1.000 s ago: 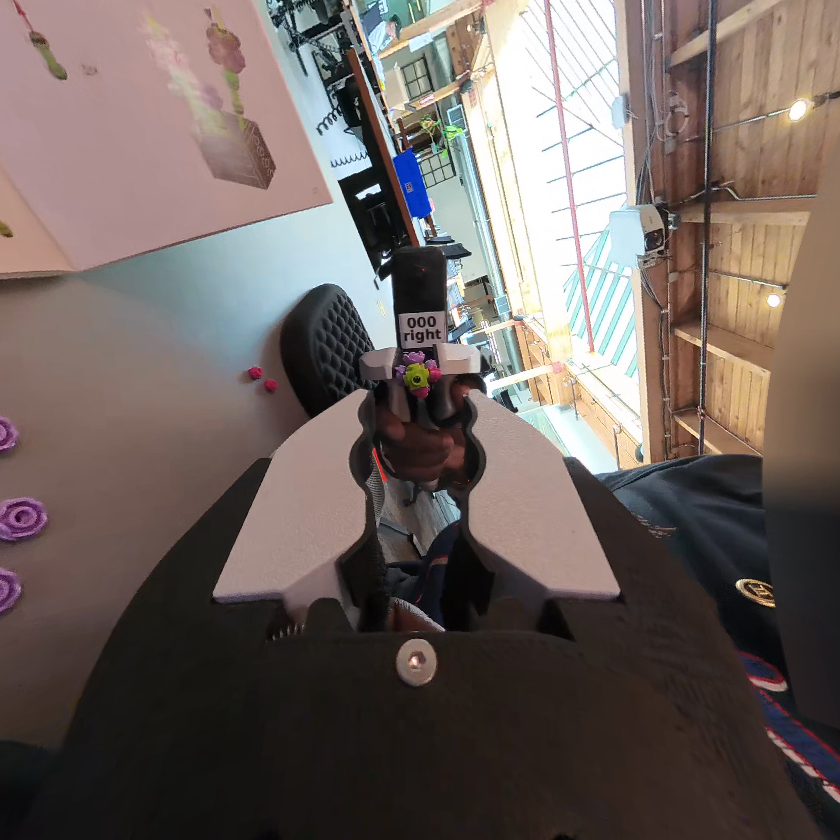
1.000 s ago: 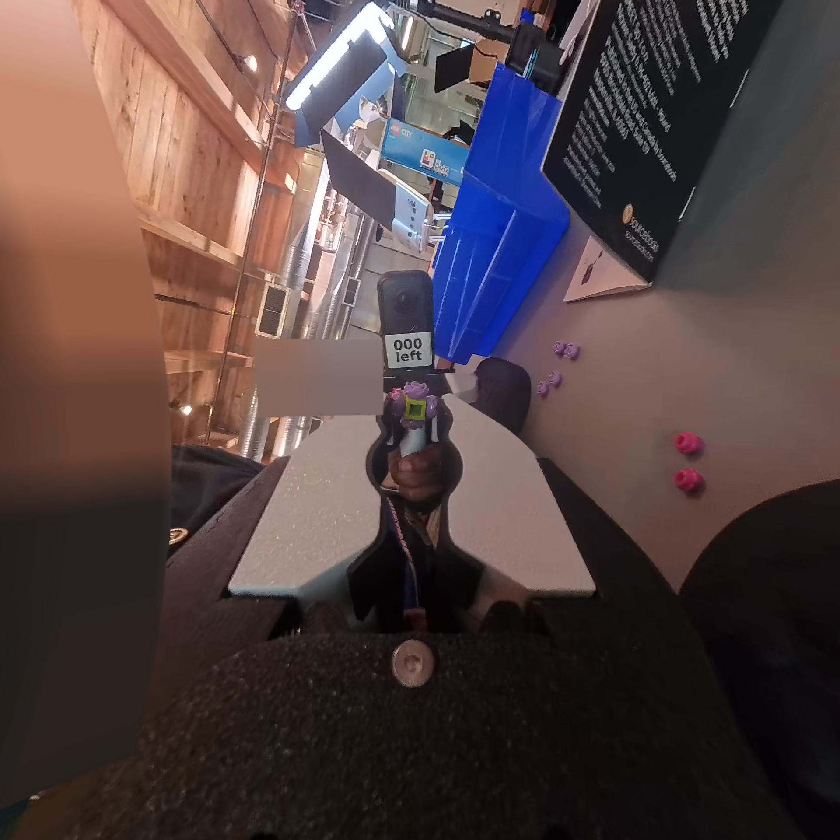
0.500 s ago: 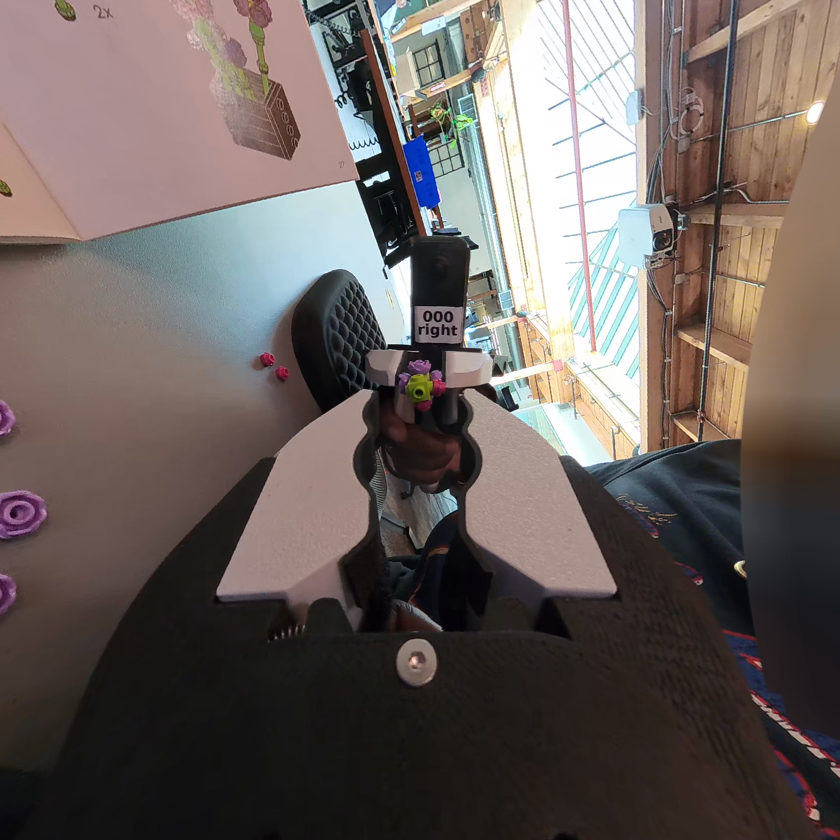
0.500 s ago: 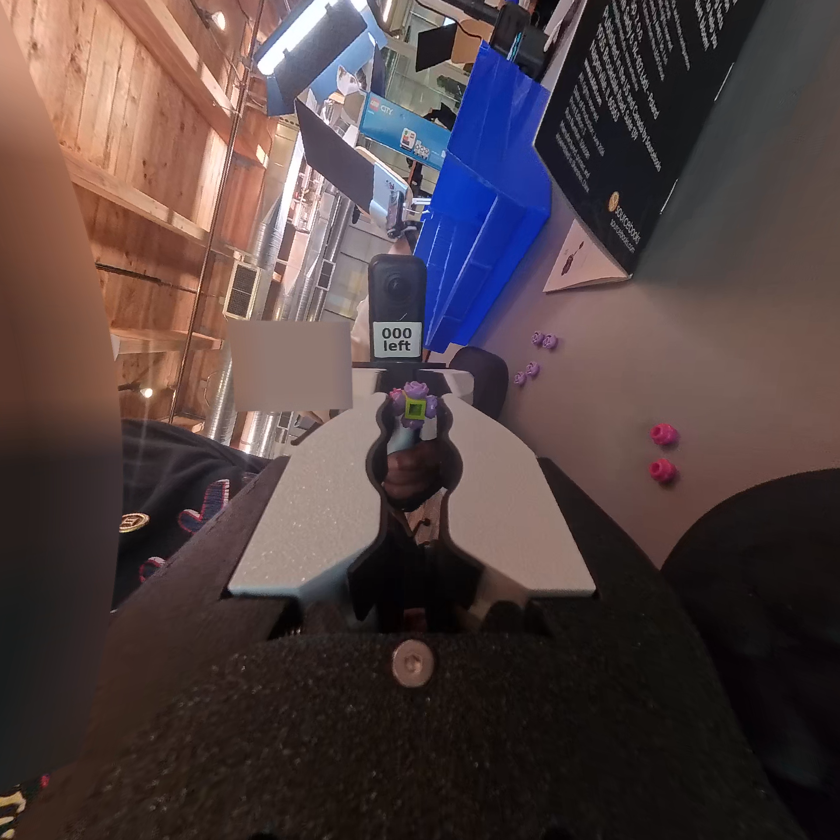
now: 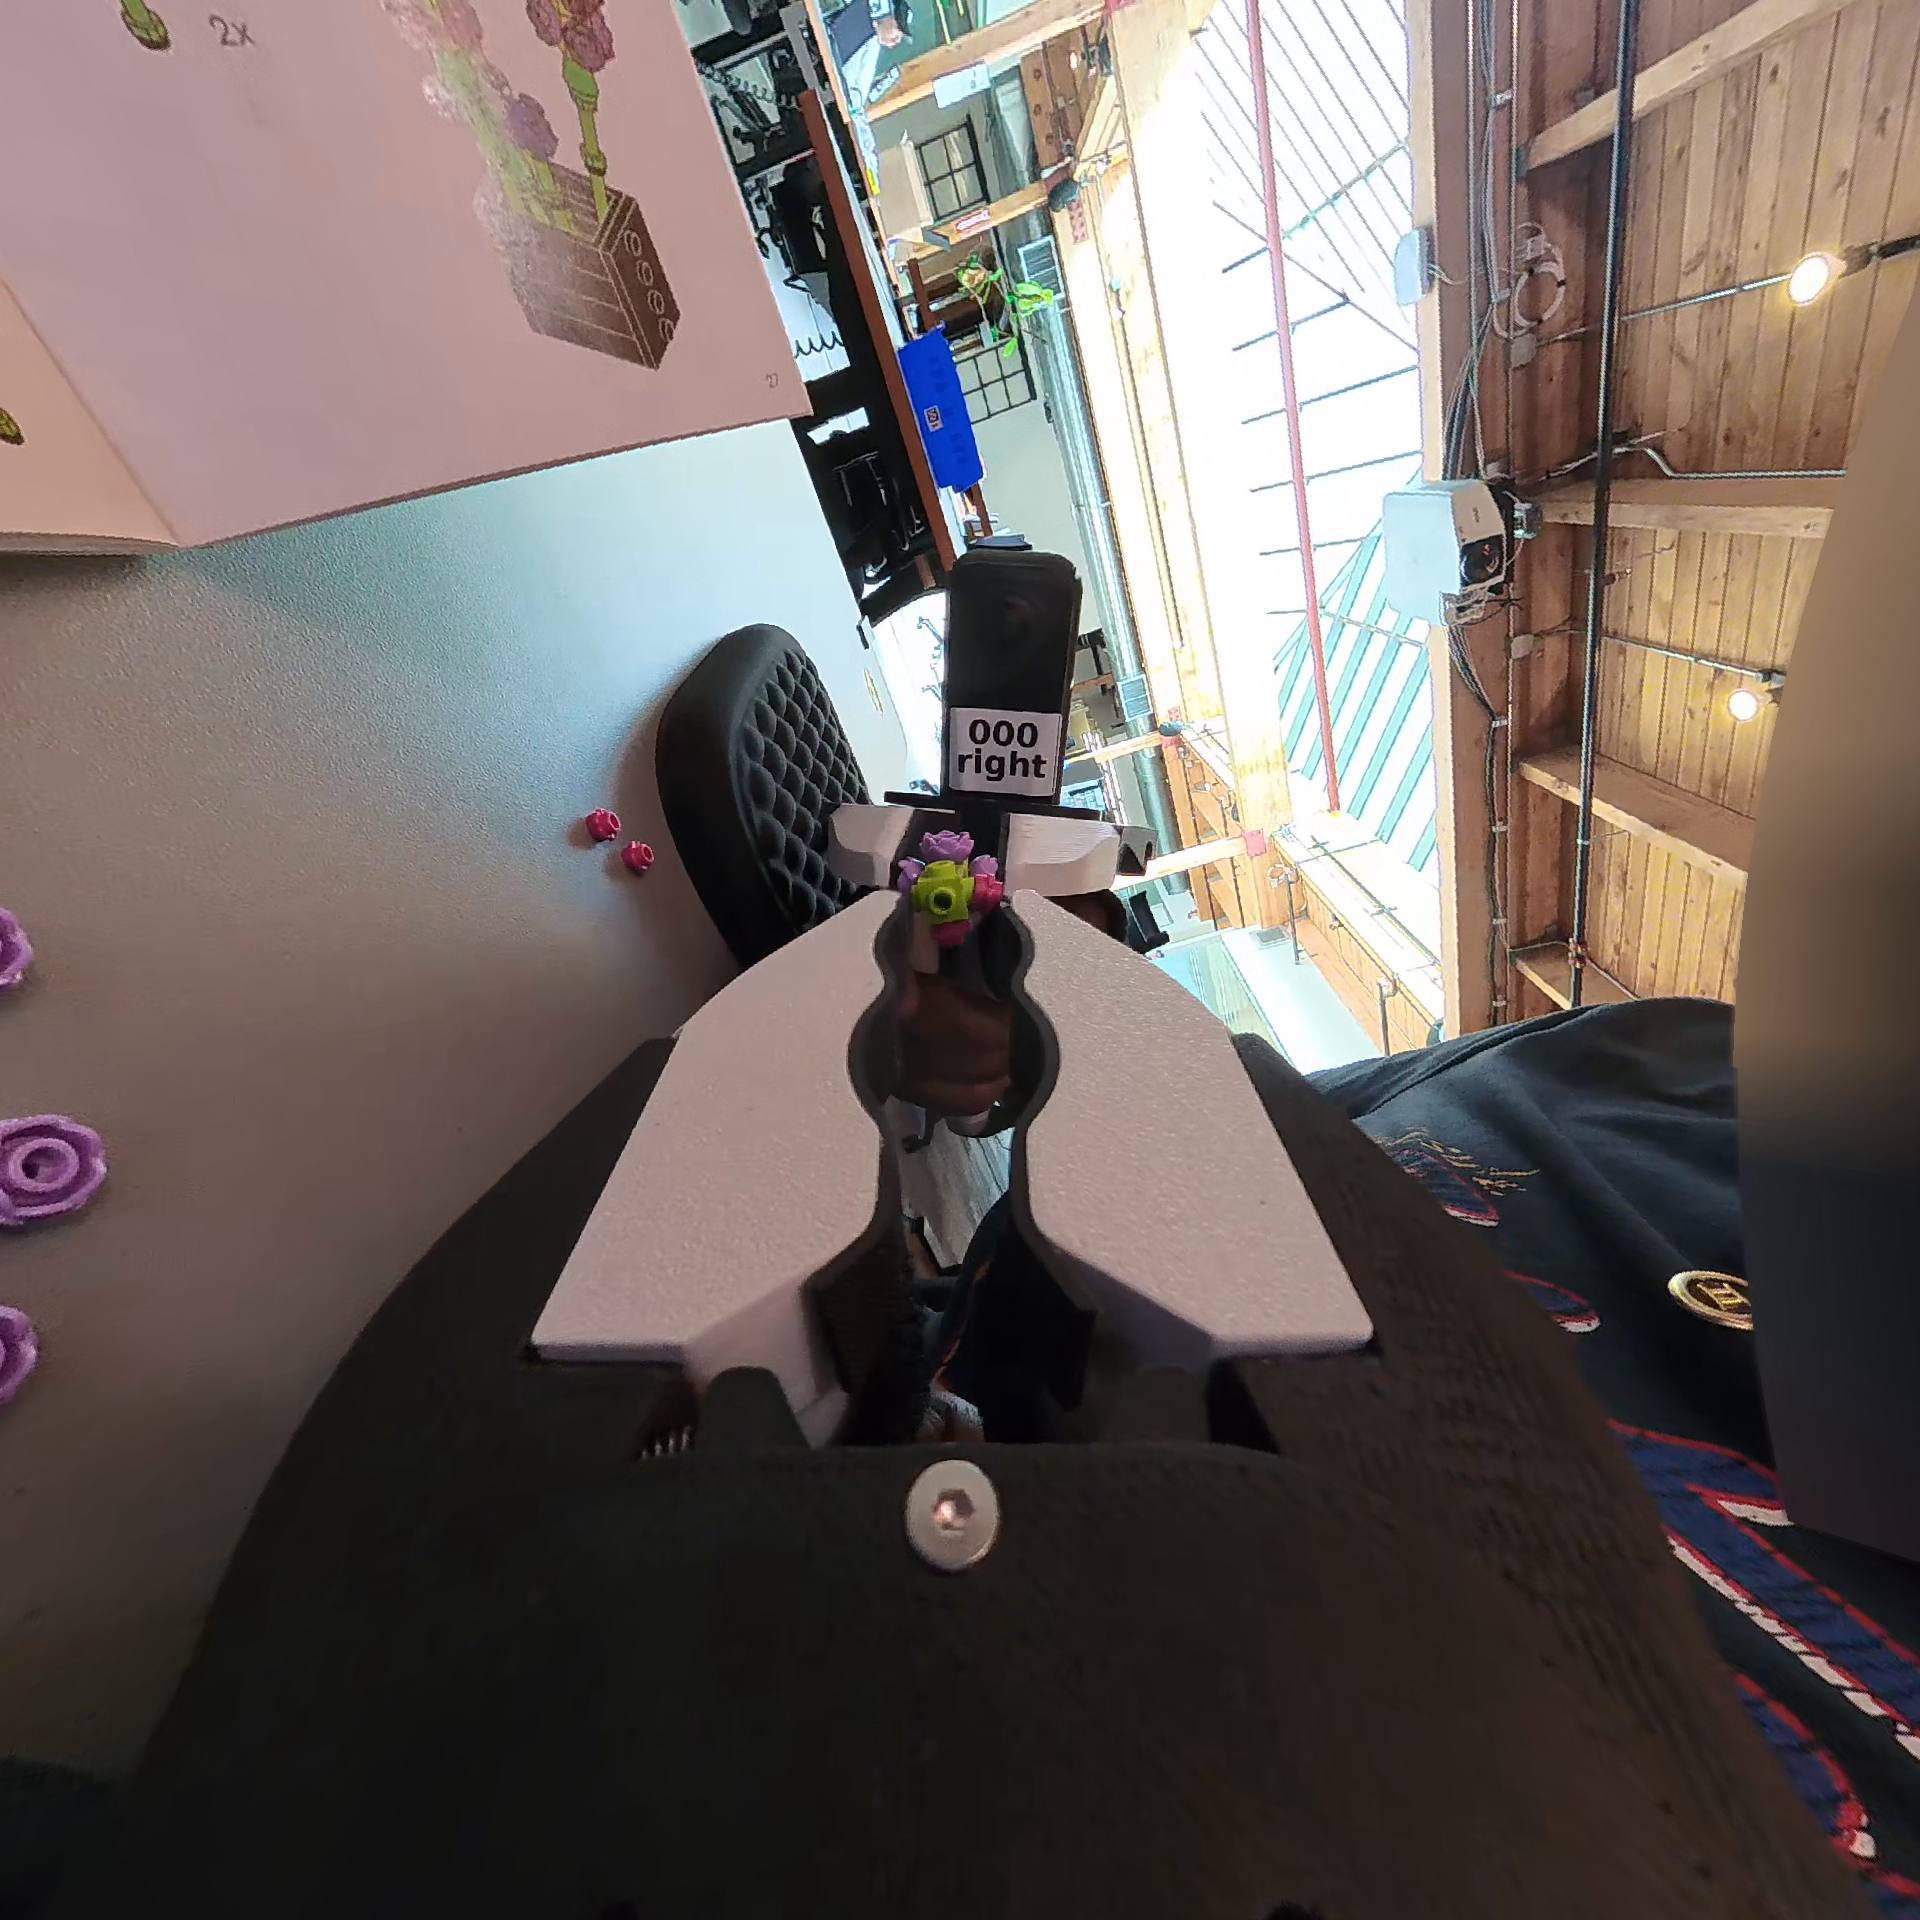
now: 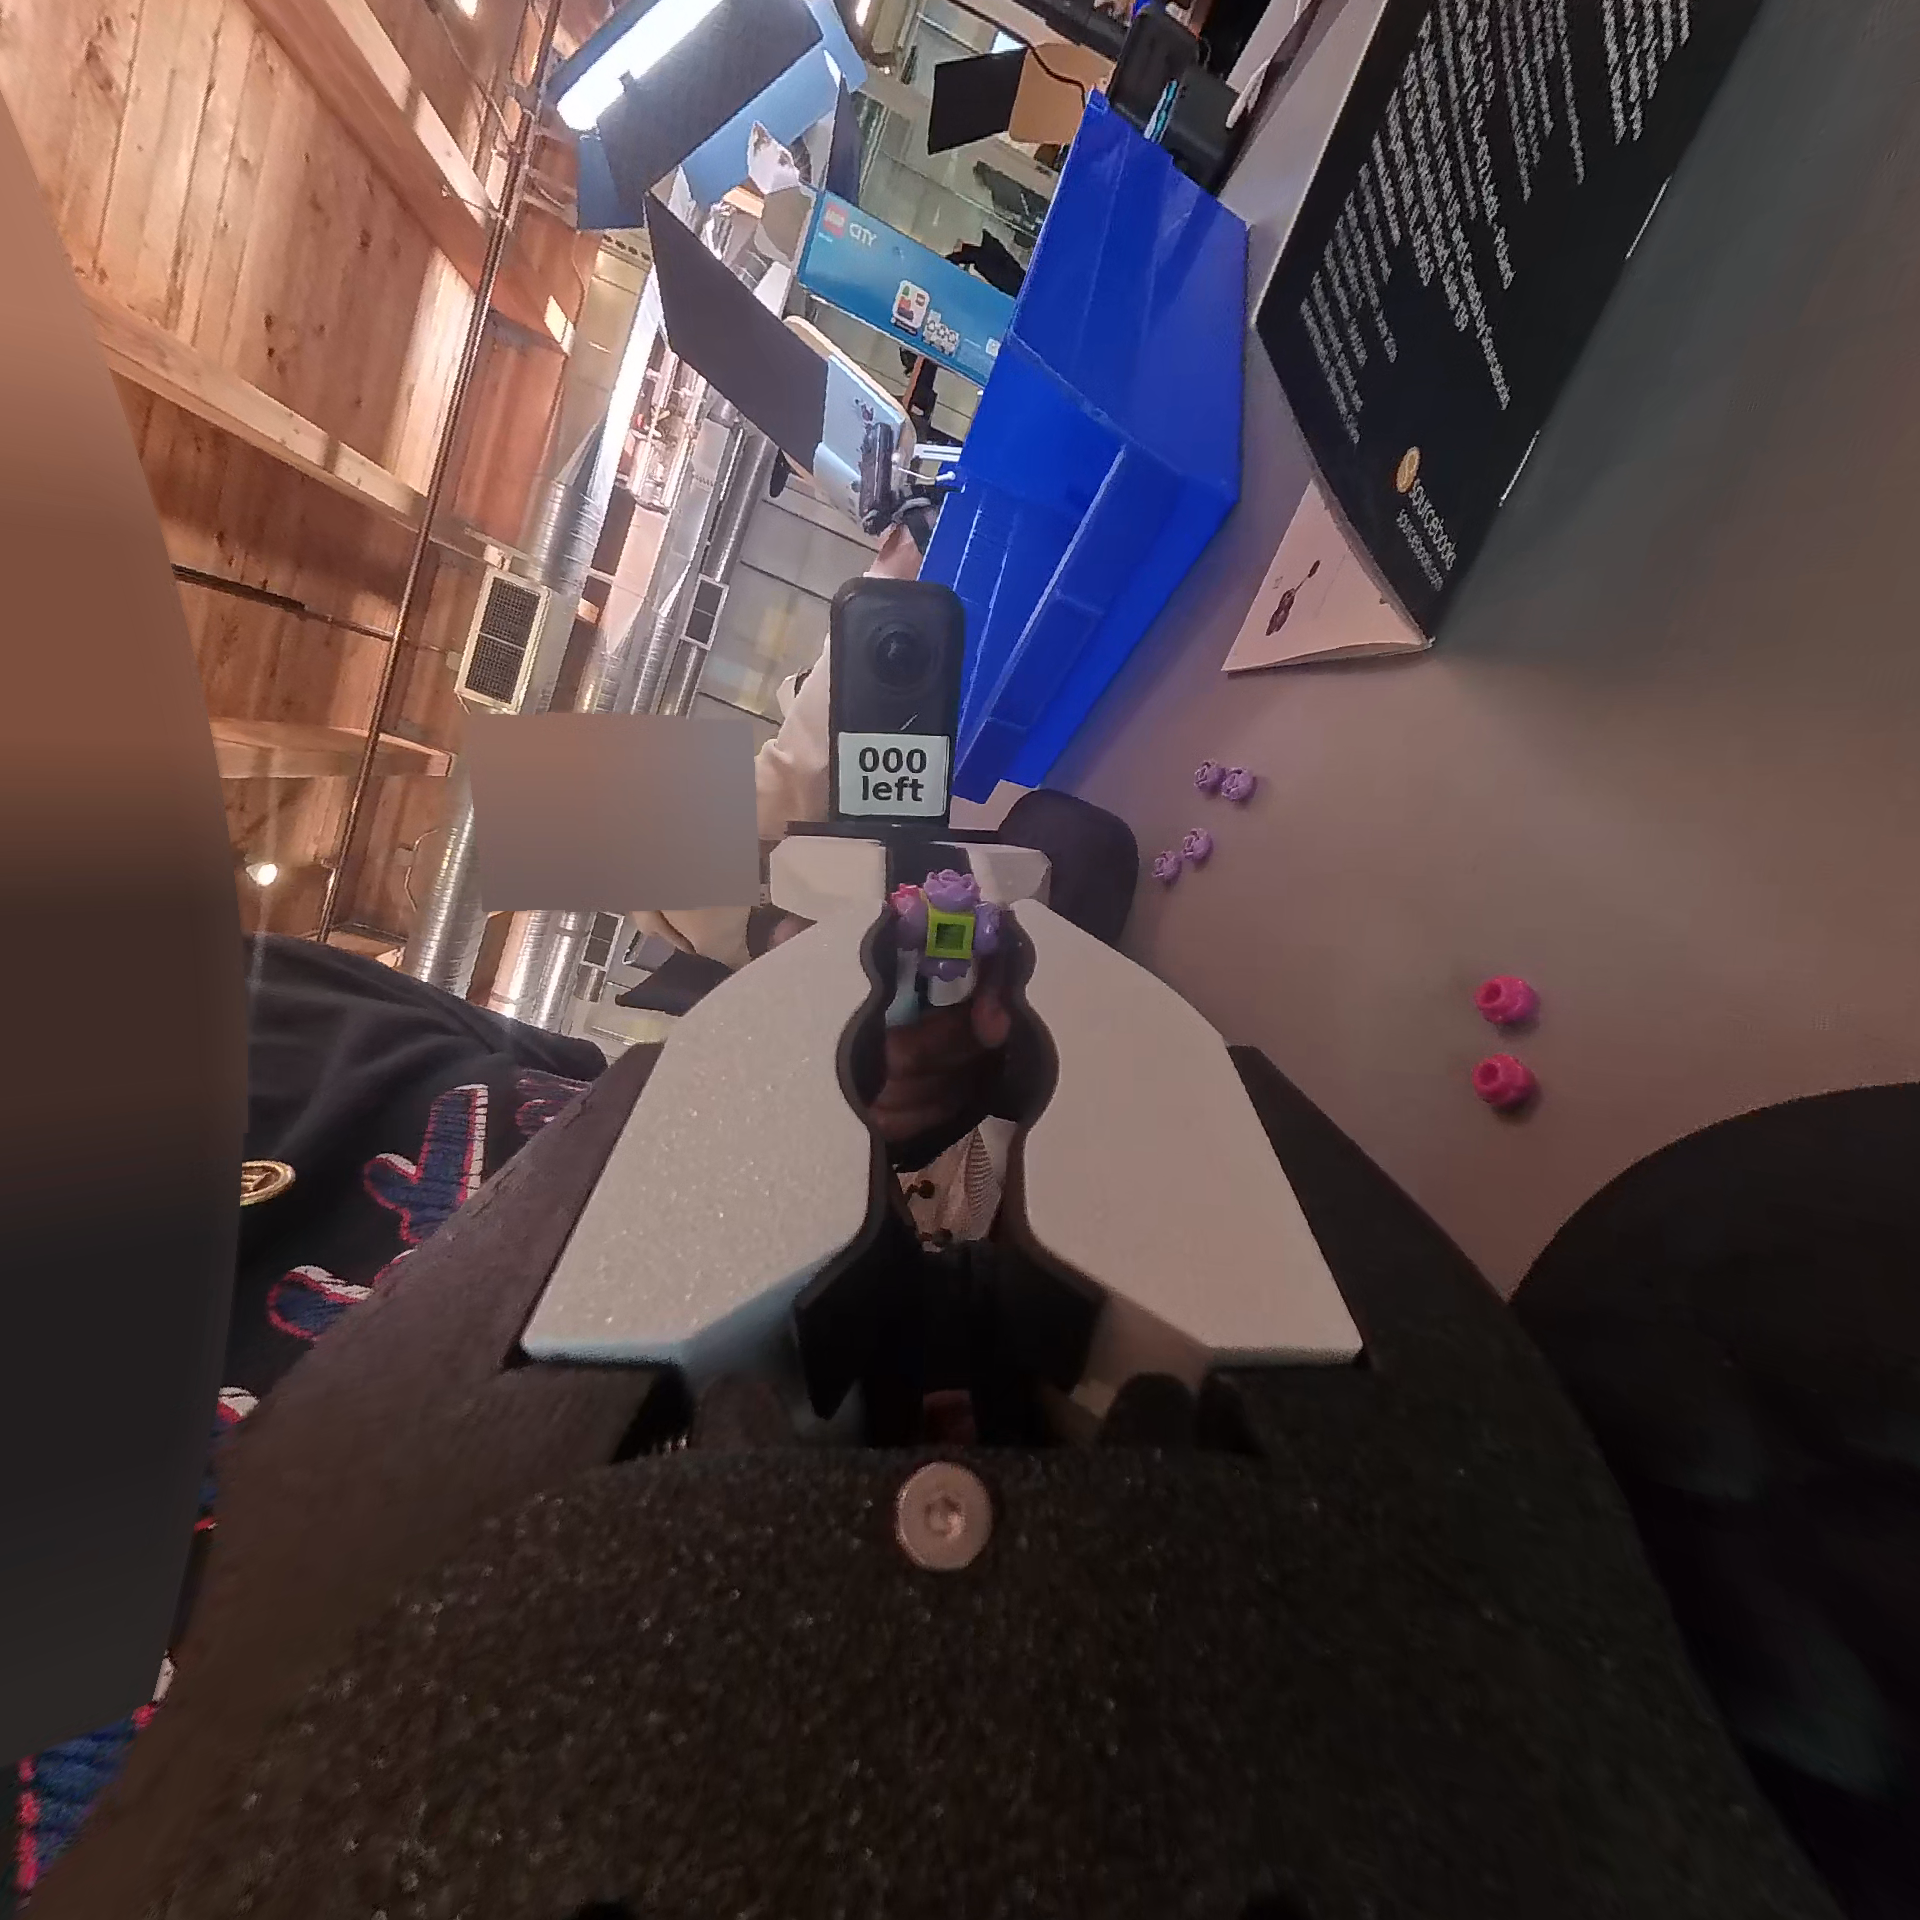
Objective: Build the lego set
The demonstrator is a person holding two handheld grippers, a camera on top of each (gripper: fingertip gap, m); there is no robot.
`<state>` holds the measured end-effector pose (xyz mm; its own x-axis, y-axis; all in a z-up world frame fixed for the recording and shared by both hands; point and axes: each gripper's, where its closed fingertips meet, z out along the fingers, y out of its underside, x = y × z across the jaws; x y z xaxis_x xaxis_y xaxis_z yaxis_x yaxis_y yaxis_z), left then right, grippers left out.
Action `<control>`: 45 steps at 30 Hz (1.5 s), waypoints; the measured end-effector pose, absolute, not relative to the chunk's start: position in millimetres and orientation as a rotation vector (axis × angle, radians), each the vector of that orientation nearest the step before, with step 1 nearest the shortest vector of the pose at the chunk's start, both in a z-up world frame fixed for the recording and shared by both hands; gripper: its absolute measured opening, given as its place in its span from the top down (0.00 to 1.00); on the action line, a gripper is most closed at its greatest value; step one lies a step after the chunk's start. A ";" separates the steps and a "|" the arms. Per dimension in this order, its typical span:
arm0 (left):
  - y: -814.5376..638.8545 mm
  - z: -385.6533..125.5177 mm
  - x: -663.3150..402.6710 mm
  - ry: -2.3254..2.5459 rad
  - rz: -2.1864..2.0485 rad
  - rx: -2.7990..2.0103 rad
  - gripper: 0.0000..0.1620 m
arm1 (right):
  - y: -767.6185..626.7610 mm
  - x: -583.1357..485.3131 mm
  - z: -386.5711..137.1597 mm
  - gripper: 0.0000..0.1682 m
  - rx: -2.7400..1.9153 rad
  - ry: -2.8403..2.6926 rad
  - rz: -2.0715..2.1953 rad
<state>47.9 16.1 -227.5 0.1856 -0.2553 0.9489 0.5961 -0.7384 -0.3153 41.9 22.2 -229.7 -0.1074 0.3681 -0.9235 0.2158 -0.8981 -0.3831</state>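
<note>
A small lego flower cluster (image 5: 945,896), a lime block ringed with purple and magenta flowers, hangs in the air off the grey table (image 5: 312,831). My left gripper (image 5: 951,914) and my right gripper (image 6: 948,925) meet tip to tip, each rolled on its side. Both are shut on the cluster. In the right wrist view the cluster (image 6: 945,930) shows a lime square with purple flowers around it. I cannot tell whether it is one piece or two pressed together. The right gripper's white fingers (image 5: 1060,852) show behind the cluster in the left wrist view. A hand shows behind the jaws.
Purple rose pieces (image 5: 47,1169) and two magenta pieces (image 5: 603,826) lie on the table. An open pink instruction booklet (image 5: 364,260) lies beyond. Right wrist view: magenta pieces (image 6: 1504,1000), purple flowers (image 6: 1224,779), a blue bin (image 6: 1091,499), a black box (image 6: 1558,260). A black chair back (image 5: 769,790) stands at the table edge. Less than 4 cm separates the two grippers' tips.
Both grippers stay tip to tip on the cluster. They have shifted slightly together, so the booklet and the table pieces sit a little differently in both views.
</note>
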 end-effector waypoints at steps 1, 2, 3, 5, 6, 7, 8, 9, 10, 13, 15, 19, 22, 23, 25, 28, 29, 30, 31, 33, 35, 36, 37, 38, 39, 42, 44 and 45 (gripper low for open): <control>15.9 -227.0 47.9 -0.316 -1.627 -1.794 0.91 | 22.0 42.1 -229.2 0.89 -2.019 -0.670 2.162; 15.6 -226.3 48.0 -0.309 -1.625 -1.789 0.91 | 21.6 42.3 -228.4 0.89 -2.011 -0.679 2.163; 15.1 -225.4 48.1 -0.302 -1.625 -1.782 0.91 | 21.2 42.6 -227.5 0.89 -2.002 -0.693 2.158; 13.9 -223.6 48.5 -0.287 -1.632 -1.768 0.91 | 20.0 43.1 -225.2 0.89 -1.972 -0.745 2.127; 12.7 -222.3 48.7 -0.275 -1.638 -1.762 0.91 | 19.1 43.2 -223.6 0.89 -1.953 -0.781 2.104; 11.7 -220.9 49.0 -0.263 -1.643 -1.755 0.91 | 18.3 43.4 -221.9 0.89 -1.931 -0.817 2.073; 10.6 -219.6 49.2 -0.252 -1.645 -1.748 0.91 | 17.6 43.5 -220.2 0.89 -1.908 -0.857 2.035; 9.8 -218.4 49.4 -0.242 -1.648 -1.743 0.91 | 17.2 43.5 -218.5 0.89 -1.883 -0.898 1.994; 9.1 -217.3 49.3 -0.235 -1.649 -1.740 0.92 | 16.9 43.6 -217.4 0.89 -1.861 -0.937 1.949; 7.4 -214.5 50.0 -0.209 -1.638 -1.734 0.93 | 16.2 44.6 -213.6 0.89 -1.788 -1.044 1.826; 6.5 -212.2 50.7 -0.196 -1.633 -1.728 0.93 | 15.3 45.0 -211.1 0.89 -1.774 -1.055 1.815; 6.6 -212.4 51.1 -0.159 -1.582 -1.742 0.92 | 15.4 45.4 -210.5 0.89 -1.727 -1.112 1.698; 7.5 -209.8 50.6 -0.148 -1.583 -1.727 0.92 | 17.6 45.0 -206.5 0.89 -1.694 -1.122 1.664; 8.0 -209.2 50.5 -0.144 -1.582 -1.721 0.92 | 17.8 45.0 -205.9 0.89 -1.691 -1.118 1.674; 8.2 -208.9 51.0 -0.124 -1.577 -1.725 0.87 | 19.4 45.3 -205.1 0.89 -1.692 -1.100 1.695; 6.9 -206.9 54.4 -0.087 -1.576 -1.728 0.84 | 19.0 45.5 -203.7 0.89 -1.686 -1.095 1.710; 7.3 -207.1 54.7 -0.084 -1.567 -1.732 0.84 | 17.1 45.1 -204.0 0.89 -1.686 -1.102 1.715; 8.0 -207.5 54.5 -0.086 -1.558 -1.734 0.83 | 15.5 44.7 -204.2 0.89 -1.684 -1.109 1.718; 8.8 -207.6 53.4 -0.092 -1.554 -1.731 0.83 | 14.7 44.5 -204.1 0.89 -1.682 -1.111 1.720; 9.4 -207.4 51.5 -0.094 -1.550 -1.722 0.83 | 14.6 44.6 -203.3 0.89 -1.677 -1.111 1.726; 8.4 -205.7 52.0 -0.080 -1.553 -1.708 0.84 | 13.0 44.6 -202.7 0.89 -1.672 -1.120 1.734; 7.9 -204.0 52.2 -0.077 -1.559 -1.694 0.86 | 11.4 44.3 -202.6 0.89 -1.668 -1.127 1.740; 7.9 -202.3 51.9 -0.079 -1.562 -1.679 0.89 | 9.2 44.0 -202.8 0.89 -1.665 -1.139 1.744; 7.9 -200.9 51.4 -0.079 -1.566 -1.665 0.90 | 8.3 43.7 -202.8 0.89 -1.660 -1.145 1.740; 7.3 -199.9 51.5 -0.074 -1.570 -1.657 0.90 | 7.9 43.8 -202.0 0.89 -1.651 -1.148 1.745; 5.6 -198.0 52.2 -0.043 -1.557 -1.651 0.90 | 6.9 44.2 -199.4 0.89 -1.630 -1.147 1.760; 4.9 -195.5 52.3 -0.028 -1.554 -1.637 0.90 | 6.3 44.2 -196.8 0.89 -1.611 -1.147 1.761; 4.8 -194.2 52.3 -0.022 -1.553 -1.630 0.90 | 6.3 44.3 -195.8 0.89 -1.603 -1.153 1.755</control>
